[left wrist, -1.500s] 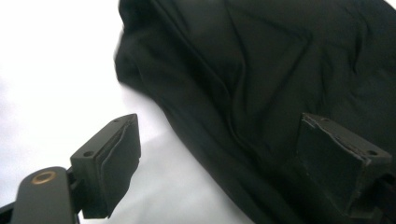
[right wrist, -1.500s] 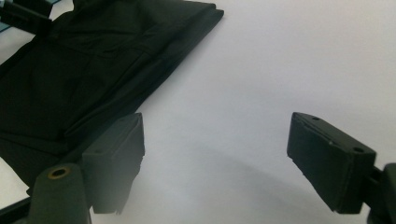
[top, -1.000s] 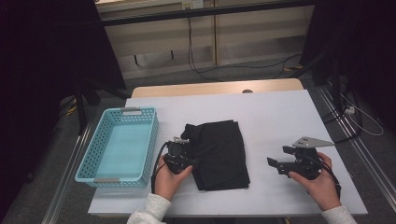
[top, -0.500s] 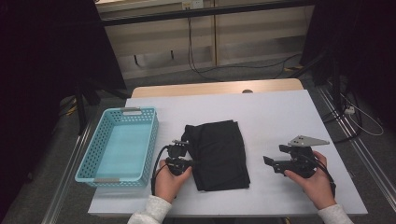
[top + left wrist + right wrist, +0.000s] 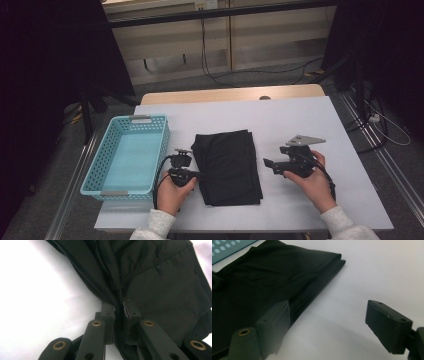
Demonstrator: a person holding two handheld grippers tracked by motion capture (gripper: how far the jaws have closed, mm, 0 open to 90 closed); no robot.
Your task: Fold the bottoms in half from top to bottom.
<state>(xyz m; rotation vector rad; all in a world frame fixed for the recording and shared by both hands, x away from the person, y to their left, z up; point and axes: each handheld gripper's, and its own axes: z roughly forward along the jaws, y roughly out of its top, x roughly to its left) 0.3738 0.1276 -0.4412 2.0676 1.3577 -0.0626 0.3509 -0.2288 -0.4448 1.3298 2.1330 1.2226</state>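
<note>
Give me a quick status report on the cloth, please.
Left hand-held gripper shut on cloth edge. Right hand-held gripper open, beside cloth, not touching. Cloth folded, flat on table. Basket left; nothing blocking.

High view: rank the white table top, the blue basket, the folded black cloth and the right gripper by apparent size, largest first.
1. White table top.
2. Blue basket and folded black cloth: they look too alike in area to rank.
3. Right gripper, clearly smallest.

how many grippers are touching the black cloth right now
1. The left gripper is shut on the near left edge of the cloth. The right gripper is open, apart from its right edge.
</note>
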